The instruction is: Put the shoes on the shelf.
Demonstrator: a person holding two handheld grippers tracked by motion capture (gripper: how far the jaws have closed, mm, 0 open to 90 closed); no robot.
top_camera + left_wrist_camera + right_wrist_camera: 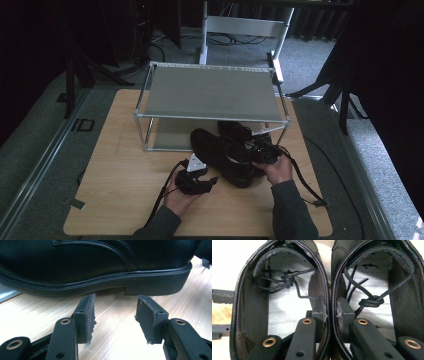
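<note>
On the table [125, 165], two black shoes [220, 150] bear no readable writing.

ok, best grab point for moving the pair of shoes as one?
The two touching inner walls at the shoes' openings, approached from above with one jaw inside each shoe. They sit side by side, so one pinch holds both, as the right gripper does here.
</note>
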